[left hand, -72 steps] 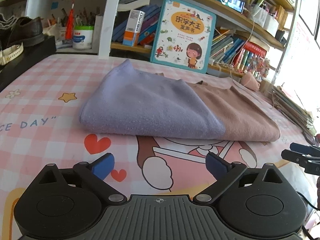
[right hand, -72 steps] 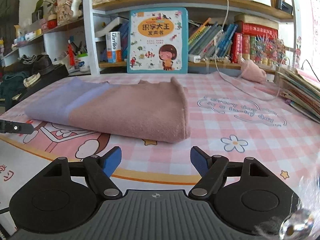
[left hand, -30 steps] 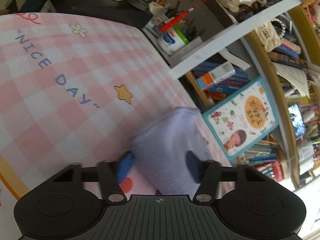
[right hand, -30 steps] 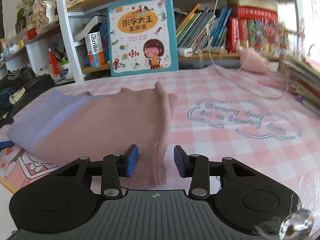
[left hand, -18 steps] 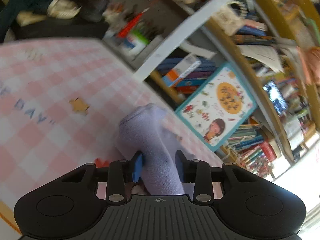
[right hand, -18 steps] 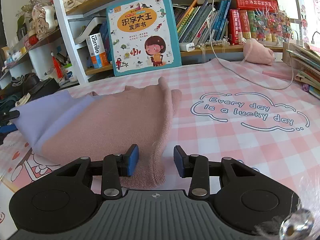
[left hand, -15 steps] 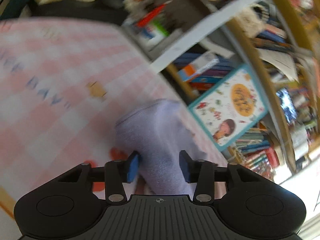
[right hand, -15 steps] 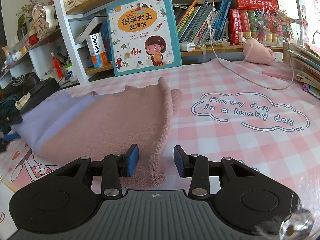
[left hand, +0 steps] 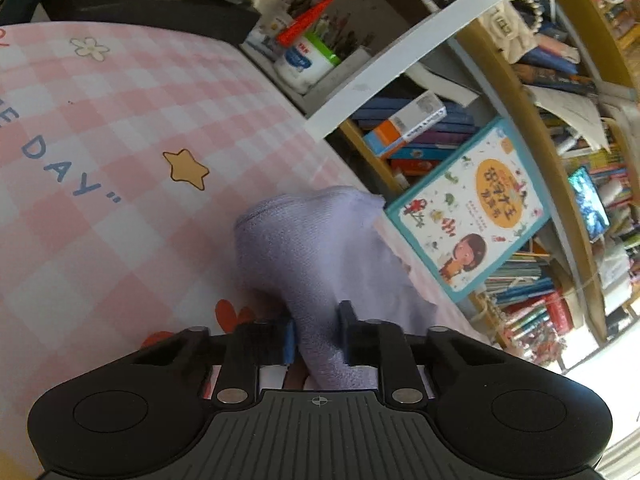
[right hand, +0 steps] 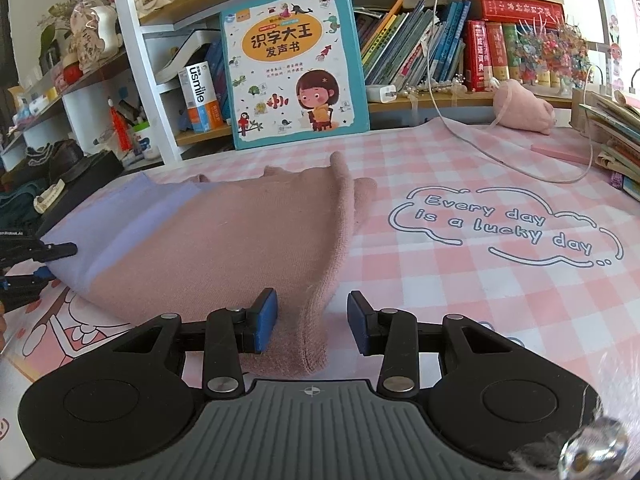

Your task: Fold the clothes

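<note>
- Your folded knit garment, lilac at one end and dusty pink at the other (right hand: 224, 240), lies flat on the pink-and-white checked tablecloth (right hand: 460, 280), in front of the turquoise children's picture book (right hand: 294, 68) that leans against the shelves.
- Your left gripper (left hand: 316, 334) has changed the most. A couple of seconds ago it hovered spread, short of the garment; now its blue-padded fingers (left hand: 287, 340) are pressed onto the lilac end, pinching a bunched ridge of cloth that stands up between them.
- That lilac end sits on the side of the garment farthest from the book's right edge. In the right wrist view you can see the left gripper's dark tips at the lilac corner.
- Your right gripper (right hand: 312, 320) has also moved in from open tablecloth. Its fingers now straddle the near pink corner, the corner of the garment farthest from the book.
- Those right fingers stand half spread. The left pad touches the pink cloth, while a clear gap separates the right pad from it, so this corner is not yet pinched.
- In terms of the task, one end is secured and the other is only lined up. The right side likely needs to close before both ends can lift for the next fold.
</note>
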Motion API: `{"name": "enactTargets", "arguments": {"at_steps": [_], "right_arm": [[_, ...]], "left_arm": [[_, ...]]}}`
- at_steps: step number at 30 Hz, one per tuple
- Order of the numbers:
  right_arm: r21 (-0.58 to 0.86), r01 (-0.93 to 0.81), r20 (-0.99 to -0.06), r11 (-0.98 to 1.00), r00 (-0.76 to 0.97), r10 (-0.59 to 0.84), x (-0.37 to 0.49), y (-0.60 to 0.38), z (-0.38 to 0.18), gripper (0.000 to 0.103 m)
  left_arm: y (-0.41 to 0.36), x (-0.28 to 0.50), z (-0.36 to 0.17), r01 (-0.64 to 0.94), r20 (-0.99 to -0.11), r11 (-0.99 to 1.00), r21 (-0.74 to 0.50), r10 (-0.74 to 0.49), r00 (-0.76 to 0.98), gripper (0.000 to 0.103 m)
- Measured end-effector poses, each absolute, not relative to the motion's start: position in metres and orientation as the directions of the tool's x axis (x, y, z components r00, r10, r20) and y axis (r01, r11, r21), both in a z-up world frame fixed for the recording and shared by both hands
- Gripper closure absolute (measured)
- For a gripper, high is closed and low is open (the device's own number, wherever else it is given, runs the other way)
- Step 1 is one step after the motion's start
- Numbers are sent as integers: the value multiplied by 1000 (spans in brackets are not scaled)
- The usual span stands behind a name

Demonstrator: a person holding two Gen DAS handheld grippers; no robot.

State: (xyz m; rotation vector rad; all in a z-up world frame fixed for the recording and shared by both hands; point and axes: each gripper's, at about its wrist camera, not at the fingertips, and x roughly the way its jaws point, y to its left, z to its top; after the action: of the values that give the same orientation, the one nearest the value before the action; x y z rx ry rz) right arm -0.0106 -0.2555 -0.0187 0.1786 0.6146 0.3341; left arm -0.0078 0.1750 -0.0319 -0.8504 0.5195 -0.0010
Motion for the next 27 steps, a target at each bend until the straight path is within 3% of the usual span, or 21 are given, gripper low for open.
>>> {"name": "enactTargets", "arguments": {"at_steps": [5,14,20,22,26,27], "right_arm": [[295,-269,-531,917,751,391,-11,-253,-20,66],[275,-354,-538,894,714,448,-7,-209,-16,64],[254,-389,-547,886,697,463,-5,-185,-14,64],[249,-394,-546,885,697,464,-5,-184,-14,64],[239,-399,-546,885,699,463,-5,-183,-15,64],[237,-400,-546,886,699,461,-5,-183,-15,64]], "left_arm": [[185,-21,-6,-101,-402,764,-637,-218,889,90],[230,-49,-8,-122,-445,796,-593,-198,873,90],[252,-56,-18,-161,-432,743,-649,-186,883,89],[253,-54,-22,-173,-431,729,-662,-182,884,74],[247,-50,-23,-176,-423,734,-656,-164,891,65],[245,-49,-23,-177,-421,735,-655,-160,893,58]]}}
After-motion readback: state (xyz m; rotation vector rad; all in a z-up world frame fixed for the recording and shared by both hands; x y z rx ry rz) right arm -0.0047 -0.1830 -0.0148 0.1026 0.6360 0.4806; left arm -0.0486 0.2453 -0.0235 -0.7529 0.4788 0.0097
